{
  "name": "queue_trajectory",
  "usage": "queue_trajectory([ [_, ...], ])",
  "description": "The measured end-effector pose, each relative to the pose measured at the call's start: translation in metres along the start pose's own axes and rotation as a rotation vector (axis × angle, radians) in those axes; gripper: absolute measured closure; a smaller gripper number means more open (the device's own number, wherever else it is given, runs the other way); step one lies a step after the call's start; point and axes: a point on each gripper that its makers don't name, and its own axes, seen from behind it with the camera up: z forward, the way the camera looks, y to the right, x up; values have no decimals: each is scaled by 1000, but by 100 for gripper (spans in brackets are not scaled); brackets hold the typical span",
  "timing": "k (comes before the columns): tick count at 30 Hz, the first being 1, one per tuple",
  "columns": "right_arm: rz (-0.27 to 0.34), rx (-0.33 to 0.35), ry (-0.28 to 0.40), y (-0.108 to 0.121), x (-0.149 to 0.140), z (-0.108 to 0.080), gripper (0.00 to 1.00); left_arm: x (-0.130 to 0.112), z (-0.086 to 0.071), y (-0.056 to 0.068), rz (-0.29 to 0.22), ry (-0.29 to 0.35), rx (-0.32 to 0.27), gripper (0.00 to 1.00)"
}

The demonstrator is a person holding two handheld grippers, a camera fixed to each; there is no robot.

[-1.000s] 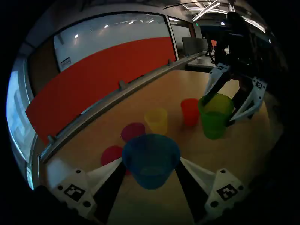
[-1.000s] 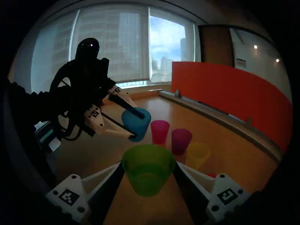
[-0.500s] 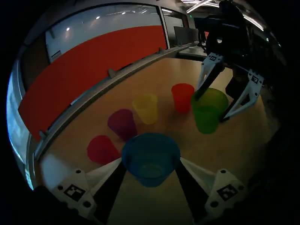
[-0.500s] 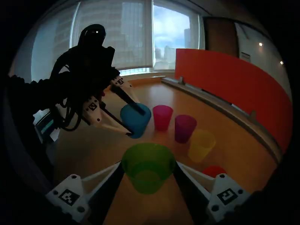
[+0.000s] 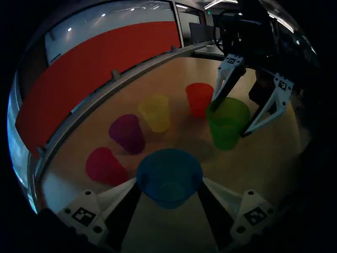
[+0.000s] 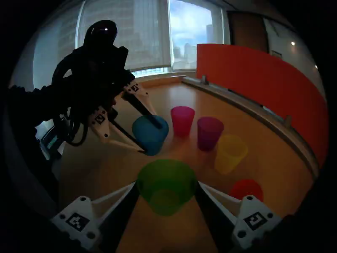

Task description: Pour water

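My left gripper (image 5: 168, 187) is shut on a blue cup (image 5: 169, 177), held upright above the wooden table (image 5: 261, 160). Across from it my right gripper (image 5: 229, 120) holds a green cup (image 5: 226, 122). In the right gripper view, my right gripper (image 6: 166, 196) is shut on the green cup (image 6: 166, 186), upright, and farther off the left gripper (image 6: 145, 130) holds the blue cup (image 6: 149, 134). A row of cups stands on the table between them: pink (image 5: 103, 165), purple (image 5: 127, 133), yellow (image 5: 155, 112) and red (image 5: 199, 98).
A red partition (image 5: 88, 71) with a grey rail (image 5: 101, 105) runs along the table's far edge. In the right gripper view, a person's dark figure (image 6: 90, 76) stands behind the left gripper, with bright windows (image 6: 187, 33) beyond.
Both grippers have risen and tipped downward, so the row of cups on the table now shows more fully and from above. Both cups remain held.
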Motion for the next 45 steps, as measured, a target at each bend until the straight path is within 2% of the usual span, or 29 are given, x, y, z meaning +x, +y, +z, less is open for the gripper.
queue_trajectory([
  [9,-18,-2,-33,2,-10,8,8,-5,11,5,-3,-9,-19,15],
  [18,-33,-5,-46,0,-15,11,8,-8,14,6,-11,-14,-26,15],
  [27,-39,-14,-59,1,-22,13,8,-13,15,10,-18,-12,-31,15],
  [45,-46,-28,-65,-2,-33,12,7,-30,9,7,-82,-1,-27,15],
])
